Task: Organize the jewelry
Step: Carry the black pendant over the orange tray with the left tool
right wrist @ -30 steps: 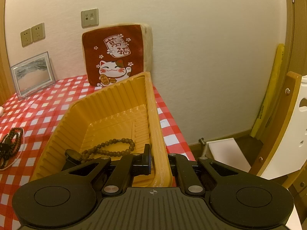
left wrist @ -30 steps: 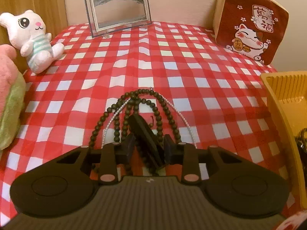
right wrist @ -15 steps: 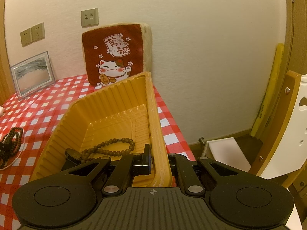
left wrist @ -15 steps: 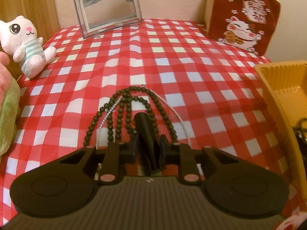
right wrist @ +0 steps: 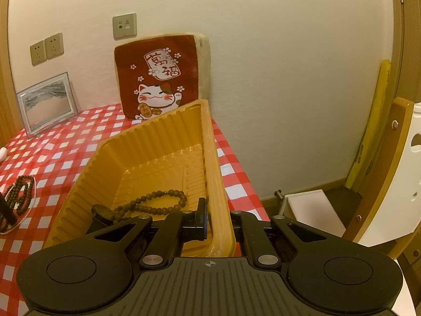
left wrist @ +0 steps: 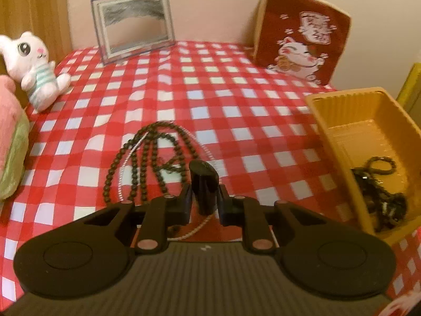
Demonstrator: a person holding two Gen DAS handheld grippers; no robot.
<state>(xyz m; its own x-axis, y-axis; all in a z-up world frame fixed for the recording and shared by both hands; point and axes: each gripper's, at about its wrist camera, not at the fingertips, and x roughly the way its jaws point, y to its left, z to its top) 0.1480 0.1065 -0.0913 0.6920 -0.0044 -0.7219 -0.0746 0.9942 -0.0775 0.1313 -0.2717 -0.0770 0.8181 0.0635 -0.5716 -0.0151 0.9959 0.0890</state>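
the left gripper (left wrist: 203, 200) is clamped on a small dark upright piece (left wrist: 204, 181), its jaws having just been closing around it. dark bead necklaces (left wrist: 155, 158) and a thin silvery chain (left wrist: 126, 166) lie in loops on the red checked tablecloth (left wrist: 236, 100) just beyond the fingertips; the gripper body hides their near ends, so whether the piece is joined to them cannot be told. the right gripper (right wrist: 218, 221) is pinched tight on the near rim of a yellow tray (right wrist: 213, 171). the tray holds a brown bead bracelet (right wrist: 158, 202) and a dark tangle, partly hidden and hard to make out.
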